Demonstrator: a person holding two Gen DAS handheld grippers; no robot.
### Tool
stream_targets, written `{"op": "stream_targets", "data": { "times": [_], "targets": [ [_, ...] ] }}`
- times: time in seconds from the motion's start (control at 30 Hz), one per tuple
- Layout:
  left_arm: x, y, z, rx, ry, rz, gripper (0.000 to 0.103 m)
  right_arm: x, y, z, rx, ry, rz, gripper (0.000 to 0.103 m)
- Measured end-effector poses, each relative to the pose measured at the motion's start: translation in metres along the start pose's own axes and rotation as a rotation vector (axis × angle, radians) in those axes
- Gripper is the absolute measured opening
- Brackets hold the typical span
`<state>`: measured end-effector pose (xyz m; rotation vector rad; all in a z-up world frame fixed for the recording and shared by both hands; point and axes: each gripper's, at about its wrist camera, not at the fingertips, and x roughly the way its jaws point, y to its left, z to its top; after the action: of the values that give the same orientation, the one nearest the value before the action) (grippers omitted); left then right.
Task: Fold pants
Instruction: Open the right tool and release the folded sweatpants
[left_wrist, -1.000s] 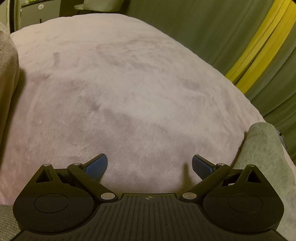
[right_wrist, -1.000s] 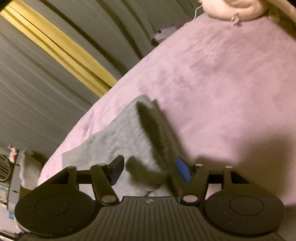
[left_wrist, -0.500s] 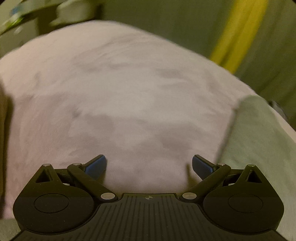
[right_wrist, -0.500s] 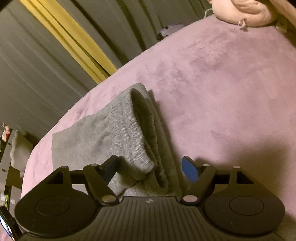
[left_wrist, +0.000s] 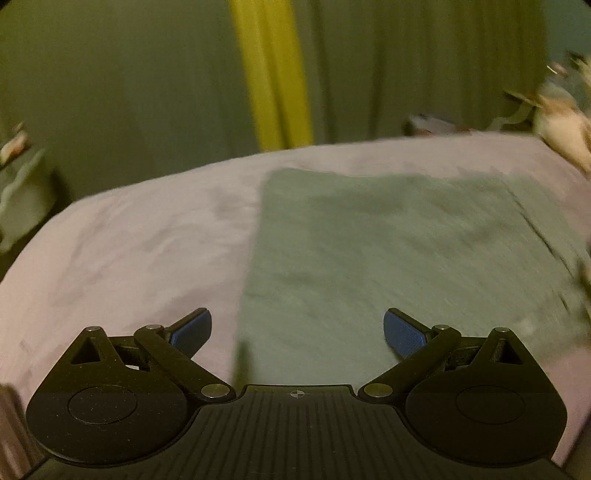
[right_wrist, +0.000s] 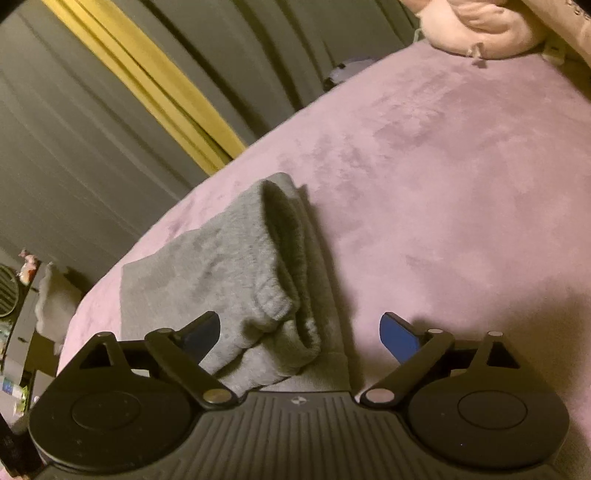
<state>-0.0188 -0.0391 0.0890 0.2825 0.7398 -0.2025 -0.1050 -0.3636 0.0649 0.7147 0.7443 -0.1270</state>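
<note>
Dim, warm light. Bed with pink plush cover fills lower frame. Behind it — grey-green pleated curtain with a yellow stripe, upper left. Pale pink pillow, top right.

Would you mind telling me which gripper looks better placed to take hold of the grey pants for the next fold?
Probably the right gripper: it is open, and the bunched edge of the pants lies between its fingers. The left gripper is open too, but faces flat cloth, with no raised edge to pinch.
</note>
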Motion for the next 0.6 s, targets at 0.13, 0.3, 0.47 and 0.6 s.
{"op": "stream_targets", "data": {
  "times": [0.13, 0.3, 0.47, 0.6],
  "targets": [
    [0.009, -0.017, -0.015, 0.056, 0.038, -0.019, 0.102, 0.007, -0.007, 0.001, 0.043, 0.025, -0.009, 0.096],
    [0.028, 0.015, -0.019, -0.157, 0.129, -0.149, 0.103, 0.015, -0.019, 0.004, 0.130, 0.058, -0.019, 0.096],
    [0.015, 0.002, -0.015, -0.049, 0.085, -0.110, 0.103, 0.016, -0.025, 0.003, 0.172, 0.062, -0.021, 0.097],
    [0.010, 0.002, -0.002, -0.008, 0.046, -0.076, 0.103, 0.017, -0.024, 0.003, 0.165, 0.070, -0.029, 0.097]
  ]
}}
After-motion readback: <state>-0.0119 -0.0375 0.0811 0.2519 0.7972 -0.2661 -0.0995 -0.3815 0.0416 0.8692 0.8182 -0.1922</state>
